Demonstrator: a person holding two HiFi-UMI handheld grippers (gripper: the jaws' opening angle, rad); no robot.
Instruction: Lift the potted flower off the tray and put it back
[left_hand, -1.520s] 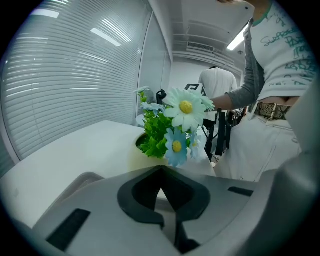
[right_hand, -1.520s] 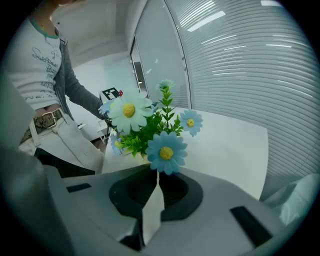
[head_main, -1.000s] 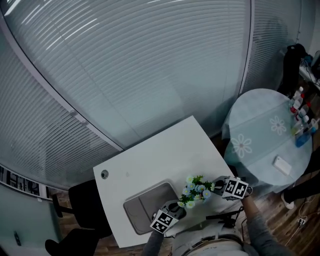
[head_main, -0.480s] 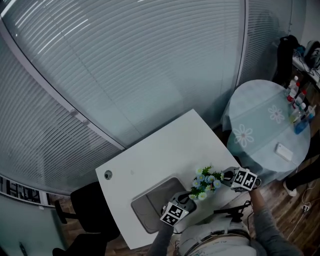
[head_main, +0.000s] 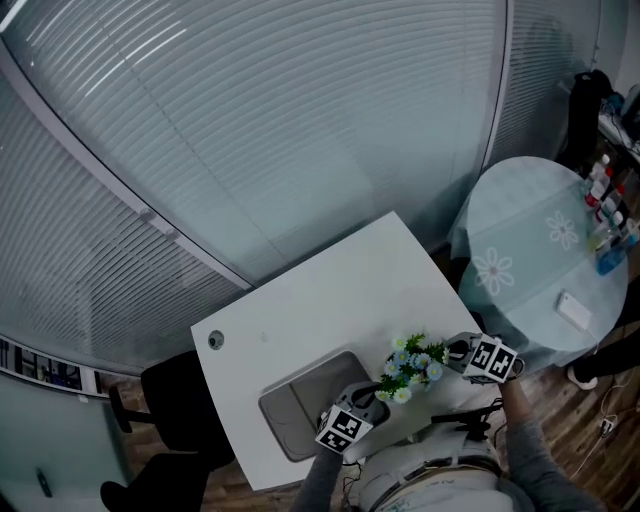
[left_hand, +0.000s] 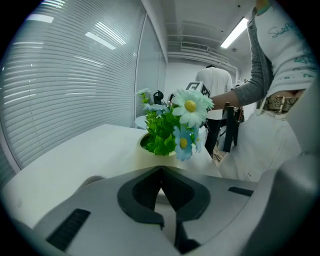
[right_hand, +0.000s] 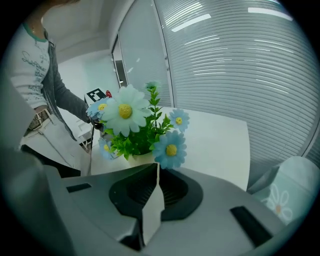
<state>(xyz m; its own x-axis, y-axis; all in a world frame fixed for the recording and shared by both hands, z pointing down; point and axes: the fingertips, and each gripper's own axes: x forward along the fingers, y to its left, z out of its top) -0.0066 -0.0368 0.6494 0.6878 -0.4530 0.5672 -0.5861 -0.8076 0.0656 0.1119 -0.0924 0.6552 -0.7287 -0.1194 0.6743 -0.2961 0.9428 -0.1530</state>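
Observation:
The potted flower (head_main: 412, 362), blue and white daisies in a cream pot, stands over the white table (head_main: 330, 300) just right of the grey tray (head_main: 295, 410), off it. Whether the pot rests on the table I cannot tell. My left gripper (head_main: 378, 393) reaches it from the tray side and my right gripper (head_main: 447, 357) from the opposite side. In the left gripper view the shut jaws (left_hand: 161, 175) pinch the pot's near rim below the flowers (left_hand: 175, 125). In the right gripper view the shut jaws (right_hand: 156, 170) hold a pale strip of the pot's wall (right_hand: 150, 205).
A round table with a pale blue flowered cloth (head_main: 540, 260) stands at the right, with bottles (head_main: 608, 210) on its far side. A black chair (head_main: 175, 390) stands left of the white table. Window blinds curve round behind. A person in white (left_hand: 215, 90) stands beyond the flowers.
Only the head camera's aim has shifted a little. Both grippers and the pot keep their places beside the tray.

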